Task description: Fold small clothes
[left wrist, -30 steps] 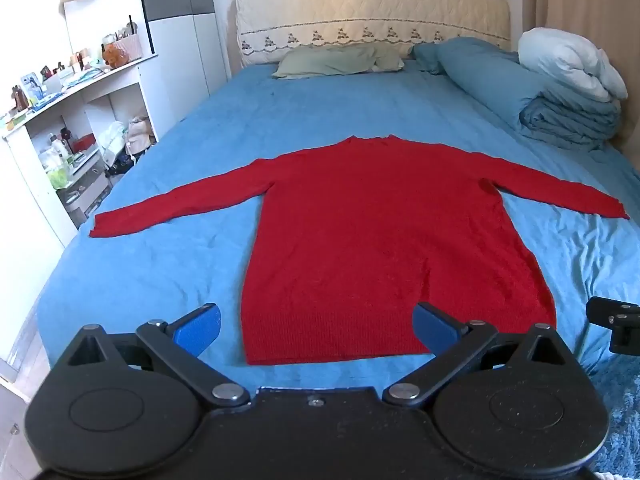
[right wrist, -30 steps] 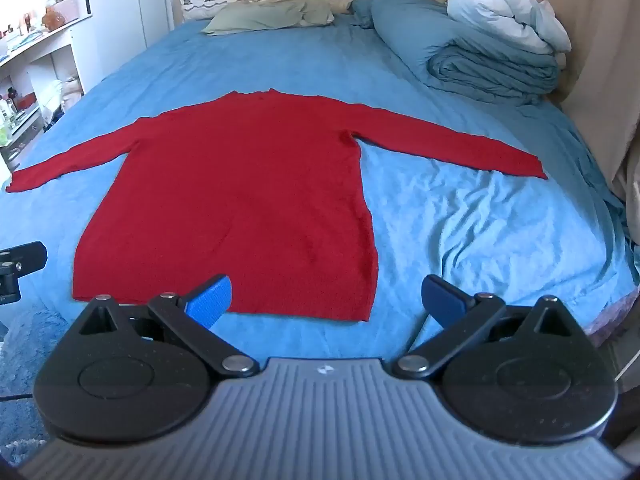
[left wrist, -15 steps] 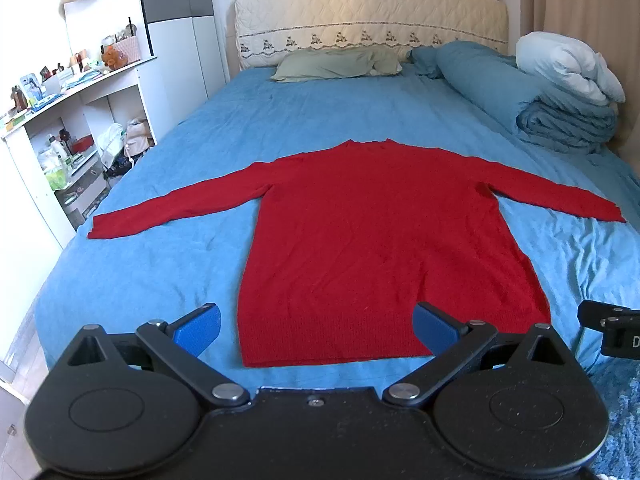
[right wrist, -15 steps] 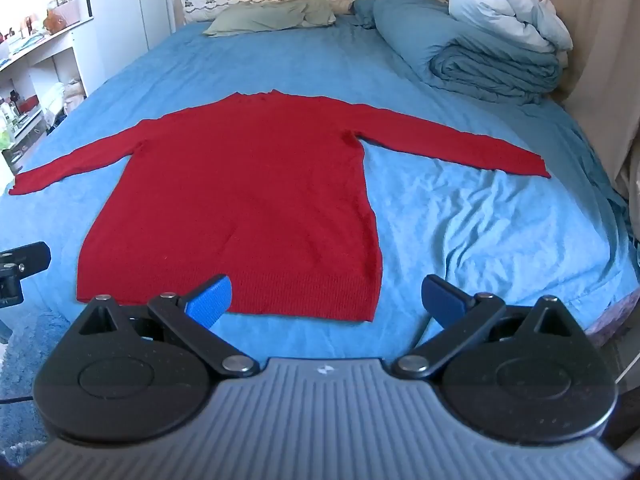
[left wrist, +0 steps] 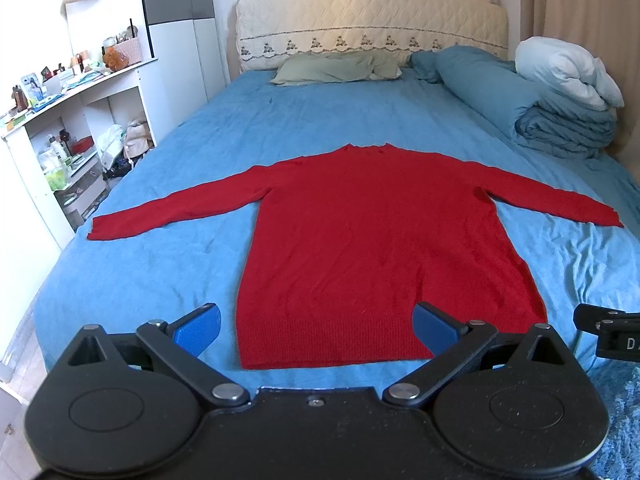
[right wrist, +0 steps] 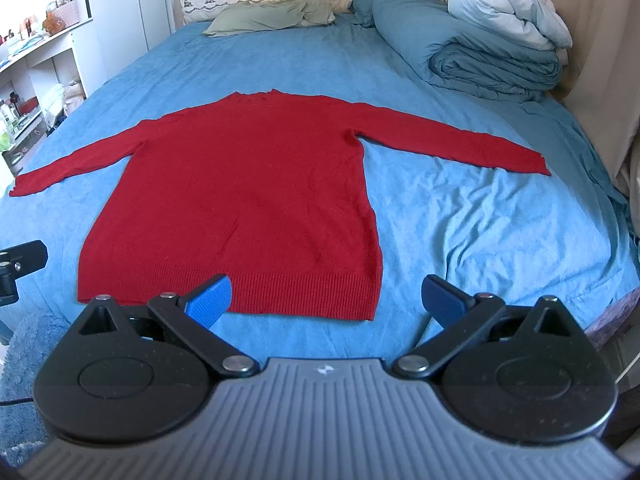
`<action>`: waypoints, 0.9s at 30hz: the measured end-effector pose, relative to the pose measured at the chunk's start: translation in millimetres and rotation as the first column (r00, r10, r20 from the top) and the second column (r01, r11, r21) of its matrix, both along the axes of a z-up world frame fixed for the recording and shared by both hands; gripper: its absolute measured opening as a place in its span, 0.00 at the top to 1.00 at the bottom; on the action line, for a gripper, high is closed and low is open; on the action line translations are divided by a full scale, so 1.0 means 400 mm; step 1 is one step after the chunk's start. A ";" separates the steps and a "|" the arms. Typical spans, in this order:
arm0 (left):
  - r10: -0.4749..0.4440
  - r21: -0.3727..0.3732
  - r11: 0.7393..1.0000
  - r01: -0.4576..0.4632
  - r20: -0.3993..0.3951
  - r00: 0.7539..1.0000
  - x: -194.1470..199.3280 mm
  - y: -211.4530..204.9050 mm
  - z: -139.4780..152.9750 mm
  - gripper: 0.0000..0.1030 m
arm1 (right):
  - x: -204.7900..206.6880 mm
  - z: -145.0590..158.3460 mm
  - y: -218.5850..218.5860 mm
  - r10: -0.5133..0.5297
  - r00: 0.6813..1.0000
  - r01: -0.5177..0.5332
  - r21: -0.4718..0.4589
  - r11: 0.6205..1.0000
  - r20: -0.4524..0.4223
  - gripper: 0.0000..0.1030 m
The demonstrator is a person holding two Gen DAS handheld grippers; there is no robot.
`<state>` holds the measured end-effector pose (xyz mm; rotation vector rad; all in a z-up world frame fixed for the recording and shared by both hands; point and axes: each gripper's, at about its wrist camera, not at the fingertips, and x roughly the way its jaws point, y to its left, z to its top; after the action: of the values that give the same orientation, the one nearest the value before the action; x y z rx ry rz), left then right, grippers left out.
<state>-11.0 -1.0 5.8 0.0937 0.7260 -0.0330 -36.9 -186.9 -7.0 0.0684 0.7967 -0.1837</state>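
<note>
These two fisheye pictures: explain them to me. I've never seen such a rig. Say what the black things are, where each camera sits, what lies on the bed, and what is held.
No robot here: a person holds a two-finger tool in each hand, each with a camera looking along its blue-tipped fingers. One picture comes from the left hand-held gripper, the other from the right hand-held gripper. Both are open and hold nothing. On the blue bed a red sweater lies flat, sleeves spread, hem nearest the cameras. Beyond it lie a pillow and folded duvets. Folding has not begun.
</note>
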 end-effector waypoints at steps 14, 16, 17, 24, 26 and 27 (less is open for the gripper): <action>-0.011 -0.002 1.000 0.011 0.000 1.000 0.000 0.008 0.004 0.00 | 0.001 0.001 -0.002 -0.001 1.000 0.001 0.000 1.000 0.002 0.00; -0.011 -0.004 1.000 0.011 0.000 1.000 0.000 0.007 0.004 0.00 | -0.001 0.002 -0.004 -0.002 1.000 0.002 0.000 1.000 0.003 0.00; -0.010 -0.004 1.000 0.010 -0.001 1.000 0.000 0.007 0.004 0.00 | -0.001 0.002 -0.004 -0.003 1.000 0.003 0.001 1.000 0.003 0.00; -0.011 -0.005 1.000 0.011 -0.004 1.000 0.001 0.006 0.006 0.00 | -0.001 0.003 -0.005 -0.002 1.000 0.002 0.003 1.000 0.005 0.00; -0.012 -0.008 1.000 0.012 -0.002 1.000 0.000 0.006 0.007 0.00 | -0.001 0.003 -0.007 -0.004 1.000 0.004 -0.002 1.000 0.007 0.00; -0.013 -0.010 1.000 0.013 -0.003 1.000 0.001 0.007 0.006 0.00 | -0.002 0.004 -0.007 -0.005 1.000 0.005 -0.006 1.000 0.008 0.00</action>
<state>-10.5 1.8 8.3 0.0882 0.7278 -0.0489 -37.7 -189.6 -5.5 0.0651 0.7880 -0.1905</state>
